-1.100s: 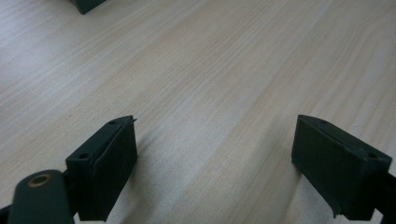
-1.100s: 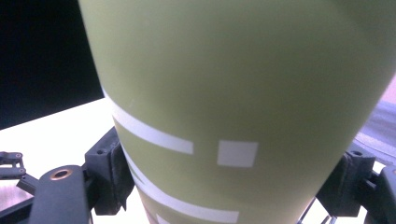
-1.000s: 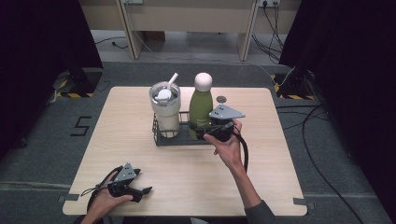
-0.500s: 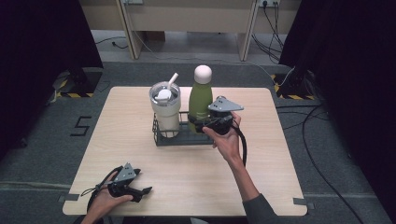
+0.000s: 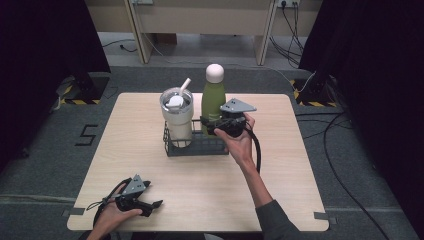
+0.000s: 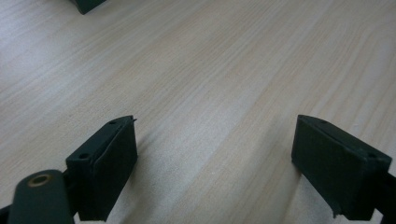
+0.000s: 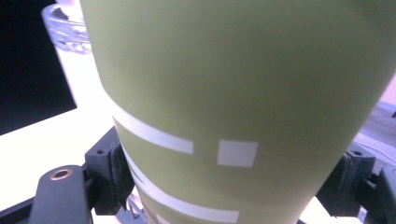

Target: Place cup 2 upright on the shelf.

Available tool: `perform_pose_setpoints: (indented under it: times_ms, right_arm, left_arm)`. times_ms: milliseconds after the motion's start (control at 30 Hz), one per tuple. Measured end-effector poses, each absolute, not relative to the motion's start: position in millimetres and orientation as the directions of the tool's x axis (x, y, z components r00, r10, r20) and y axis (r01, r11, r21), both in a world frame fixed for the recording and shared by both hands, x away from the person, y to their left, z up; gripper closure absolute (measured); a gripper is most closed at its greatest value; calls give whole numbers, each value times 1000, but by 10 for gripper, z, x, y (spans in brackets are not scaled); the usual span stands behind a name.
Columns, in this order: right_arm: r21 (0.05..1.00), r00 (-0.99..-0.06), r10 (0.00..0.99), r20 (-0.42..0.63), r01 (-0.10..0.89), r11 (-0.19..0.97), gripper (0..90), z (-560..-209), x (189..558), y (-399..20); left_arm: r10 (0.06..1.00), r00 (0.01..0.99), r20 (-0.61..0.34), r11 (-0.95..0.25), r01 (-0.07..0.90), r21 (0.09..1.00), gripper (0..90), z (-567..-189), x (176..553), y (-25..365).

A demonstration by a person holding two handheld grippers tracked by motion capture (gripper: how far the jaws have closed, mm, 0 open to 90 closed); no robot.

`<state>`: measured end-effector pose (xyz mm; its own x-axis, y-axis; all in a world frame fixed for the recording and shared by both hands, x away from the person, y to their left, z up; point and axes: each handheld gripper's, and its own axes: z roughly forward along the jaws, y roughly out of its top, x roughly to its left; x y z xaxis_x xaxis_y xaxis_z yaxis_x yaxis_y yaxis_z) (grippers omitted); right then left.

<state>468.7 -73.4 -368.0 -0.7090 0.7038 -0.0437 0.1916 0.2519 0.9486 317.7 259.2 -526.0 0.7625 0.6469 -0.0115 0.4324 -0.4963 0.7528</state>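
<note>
Two grippers work over a pale wooden table (image 5: 200, 200) that stands on grey carpet, with black curtains at three and nine o'clock and light wooden furniture legs at twelve. Yellow-and-black tape marks the floor beyond both far corners, and cables trail across the carpet at three o'clock.

Nearest, at seven o'clock on the table, the left gripper (image 5: 156, 204) lies low in the person's left hand; in the left gripper view (image 6: 215, 163) its jaws stand wide apart over bare wood, holding nothing.

Toward the middle, a dark wire basket (image 5: 196, 146) sits on the table. In its nine o'clock half stands a white tumbler (image 5: 177, 117) with a clear lid and a straw. At its three o'clock side stands a green bottle (image 5: 213, 100) with a white cap. The right gripper (image 5: 210, 125), reaching in from four o'clock, has its jaws clamped around the bottle's lower body, one pad on each side (image 7: 224, 182).
</note>
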Motion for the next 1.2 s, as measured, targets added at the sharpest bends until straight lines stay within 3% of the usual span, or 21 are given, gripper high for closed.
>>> perform_pose_setpoints:
  times_ms: [1200]
  right_arm:
    - [932, -677, 736, 1, 266, 244, 209, -3997, 5017, -683]
  left_arm:
    - [647, 762, -12, -496, 433, 753, 137, -5260, 3176, 2593]
